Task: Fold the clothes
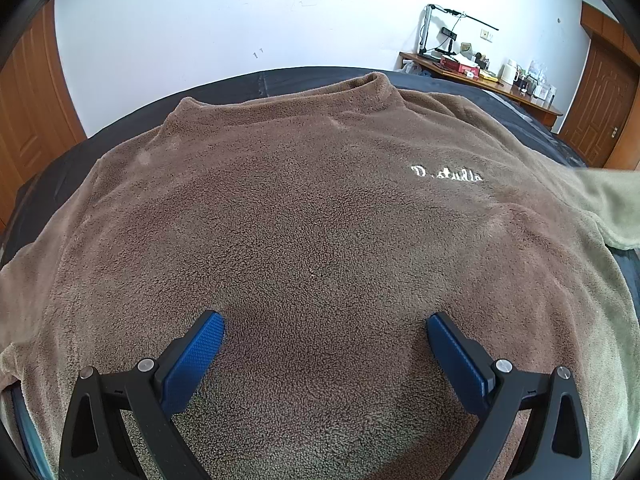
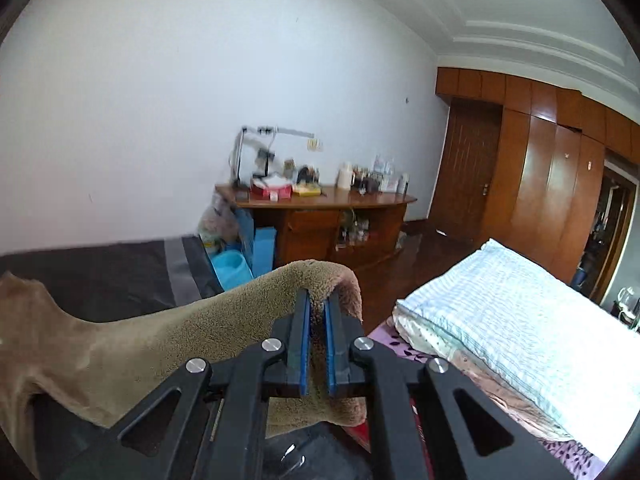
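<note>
1. Left wrist view only: the brown fleece sweater (image 1: 304, 216) lies spread flat on the dark table (image 1: 224, 86), white lettering (image 1: 447, 173) on its chest. The left gripper (image 1: 325, 330) hovers over the hem, jaws wide and holding nothing.
2. Right wrist view only: the right gripper (image 2: 317, 306) pinches a lifted sleeve (image 2: 224, 320), jaws narrow; a bed (image 2: 520, 320) lies alongside.
</note>
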{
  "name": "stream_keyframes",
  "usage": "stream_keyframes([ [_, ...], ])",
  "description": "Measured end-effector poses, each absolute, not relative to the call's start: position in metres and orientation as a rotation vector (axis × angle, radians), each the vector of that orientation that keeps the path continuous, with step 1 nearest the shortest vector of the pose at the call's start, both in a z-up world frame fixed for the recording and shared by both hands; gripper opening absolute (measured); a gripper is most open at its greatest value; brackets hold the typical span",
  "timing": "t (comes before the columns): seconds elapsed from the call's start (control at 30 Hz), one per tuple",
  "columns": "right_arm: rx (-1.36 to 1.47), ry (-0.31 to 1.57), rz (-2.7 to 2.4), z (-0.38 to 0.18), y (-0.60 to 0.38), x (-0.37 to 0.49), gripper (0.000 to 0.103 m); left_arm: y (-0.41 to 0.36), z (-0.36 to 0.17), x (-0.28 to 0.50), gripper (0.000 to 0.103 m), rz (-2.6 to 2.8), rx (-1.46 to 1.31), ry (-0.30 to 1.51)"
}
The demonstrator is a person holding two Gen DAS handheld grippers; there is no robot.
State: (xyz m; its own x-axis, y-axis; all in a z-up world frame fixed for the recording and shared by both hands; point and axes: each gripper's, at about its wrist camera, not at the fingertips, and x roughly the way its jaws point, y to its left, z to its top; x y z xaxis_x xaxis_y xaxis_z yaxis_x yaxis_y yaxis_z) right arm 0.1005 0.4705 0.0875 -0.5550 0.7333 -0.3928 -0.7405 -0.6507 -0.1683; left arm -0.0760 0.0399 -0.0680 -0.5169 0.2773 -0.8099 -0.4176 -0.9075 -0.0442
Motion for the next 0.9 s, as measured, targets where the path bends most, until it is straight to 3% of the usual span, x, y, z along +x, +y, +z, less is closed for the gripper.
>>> stream_keyframes([
  [0.13,-0.65,0.169,2.207,0.059,0.491,0.086,0.008,0.04,-0.068,-0.076,0.103,2.424,-1.254,0.218],
  [0.17,-0.678,0.212,2.207,0.051,0.496,0.084,0.012,0.04,-0.068,-0.076,0.103,2.424,-1.254,0.218],
  [0.23,-0.728,0.235,2.238,0.041,0.492,0.08,0.043,0.04,-0.068,-0.076,0.103,2.424,-1.255,0.218],
  [0.27,-0.756,0.227,2.253,0.037,0.487,0.077,0.079,0.041,-0.068,-0.076,0.103,2.425,-1.255,0.218],
  [0.3,-0.761,0.193,2.263,0.036,0.479,0.075,0.091,0.041,-0.068,-0.075,0.103,2.425,-1.255,0.217],
  [0.5,-0.791,-0.02,2.413,0.042,0.407,0.029,0.091,0.041,-0.068,-0.075,0.103,2.424,-1.256,0.214],
  [0.67,-0.959,-0.185,2.612,0.025,0.331,-0.059,0.091,0.042,-0.067,-0.074,0.103,2.422,-1.256,0.207],
  [0.9,-1.192,-0.356,2.621,-0.029,0.274,-0.178,0.09,0.038,-0.067,-0.076,0.103,2.412,-1.25,0.18],
])
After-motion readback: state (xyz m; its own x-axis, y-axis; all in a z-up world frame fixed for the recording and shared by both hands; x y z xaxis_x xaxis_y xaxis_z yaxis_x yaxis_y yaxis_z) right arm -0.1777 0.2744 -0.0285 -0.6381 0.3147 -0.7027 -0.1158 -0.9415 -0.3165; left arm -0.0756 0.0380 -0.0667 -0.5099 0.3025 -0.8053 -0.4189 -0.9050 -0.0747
